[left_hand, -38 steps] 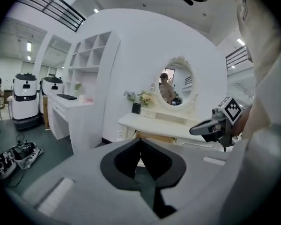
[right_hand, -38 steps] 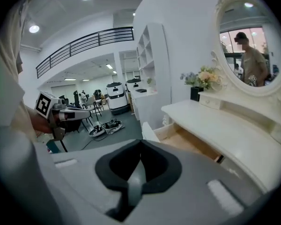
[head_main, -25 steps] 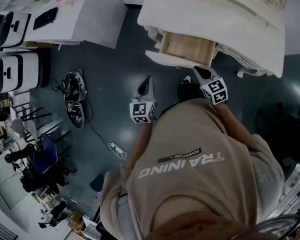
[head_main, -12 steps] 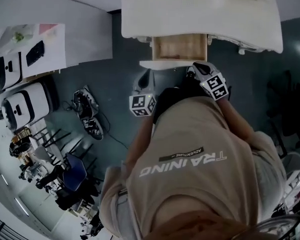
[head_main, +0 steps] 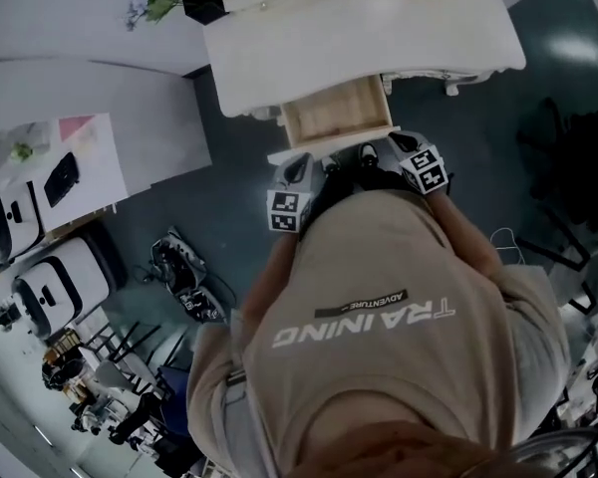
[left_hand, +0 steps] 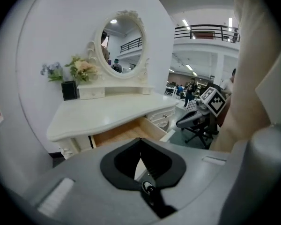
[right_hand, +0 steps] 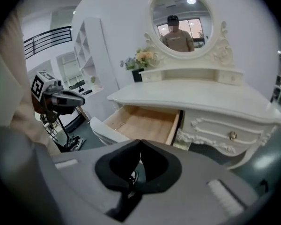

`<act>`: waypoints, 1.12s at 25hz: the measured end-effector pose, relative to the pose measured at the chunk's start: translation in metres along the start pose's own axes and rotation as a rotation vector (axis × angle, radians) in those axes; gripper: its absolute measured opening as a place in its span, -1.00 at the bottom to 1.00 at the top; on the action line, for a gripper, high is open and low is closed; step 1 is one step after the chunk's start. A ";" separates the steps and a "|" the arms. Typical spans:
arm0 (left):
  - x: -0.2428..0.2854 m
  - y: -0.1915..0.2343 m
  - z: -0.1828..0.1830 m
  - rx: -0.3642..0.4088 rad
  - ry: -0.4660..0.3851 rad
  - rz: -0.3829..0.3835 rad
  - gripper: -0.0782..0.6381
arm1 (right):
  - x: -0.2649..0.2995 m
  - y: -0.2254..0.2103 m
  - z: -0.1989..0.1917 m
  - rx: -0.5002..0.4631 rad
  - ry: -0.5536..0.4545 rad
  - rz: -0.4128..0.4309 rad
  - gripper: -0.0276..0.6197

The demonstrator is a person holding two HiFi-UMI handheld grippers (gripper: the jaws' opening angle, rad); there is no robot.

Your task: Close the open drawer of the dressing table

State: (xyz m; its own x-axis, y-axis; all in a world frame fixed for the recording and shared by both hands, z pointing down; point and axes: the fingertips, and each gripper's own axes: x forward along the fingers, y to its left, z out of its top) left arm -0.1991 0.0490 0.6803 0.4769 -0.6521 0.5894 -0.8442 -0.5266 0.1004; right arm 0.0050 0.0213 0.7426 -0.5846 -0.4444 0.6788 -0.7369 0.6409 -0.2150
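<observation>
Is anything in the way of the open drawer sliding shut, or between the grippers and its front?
Nothing visible does. The drawer looks empty inside, so nothing blocks its slide into the dressing table. Nothing shows between its white front and the left gripper or the right gripper.

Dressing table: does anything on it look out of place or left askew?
Yes. One drawer of the dressing table is pulled well out, its bare wooden inside showing, while the neighbouring drawer sits shut and flush. Nothing looks spilled or damaged.
</observation>
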 end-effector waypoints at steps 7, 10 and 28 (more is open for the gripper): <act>0.003 0.018 -0.065 -0.112 0.114 -0.057 -0.76 | 0.008 0.001 -0.068 0.200 0.179 -0.007 -0.90; 0.000 0.021 -0.101 -0.135 0.202 -0.080 -0.76 | 0.011 0.014 -0.088 0.195 0.231 0.007 -0.90; 0.033 0.057 -0.143 -0.344 0.383 -0.193 -0.76 | 0.061 0.002 -0.080 0.236 0.401 0.048 -0.90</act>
State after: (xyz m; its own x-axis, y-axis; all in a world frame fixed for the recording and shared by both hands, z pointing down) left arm -0.2665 0.0754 0.8204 0.5618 -0.2821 0.7777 -0.8123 -0.3661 0.4540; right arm -0.0051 0.0451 0.8398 -0.4768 -0.1109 0.8720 -0.7966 0.4740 -0.3753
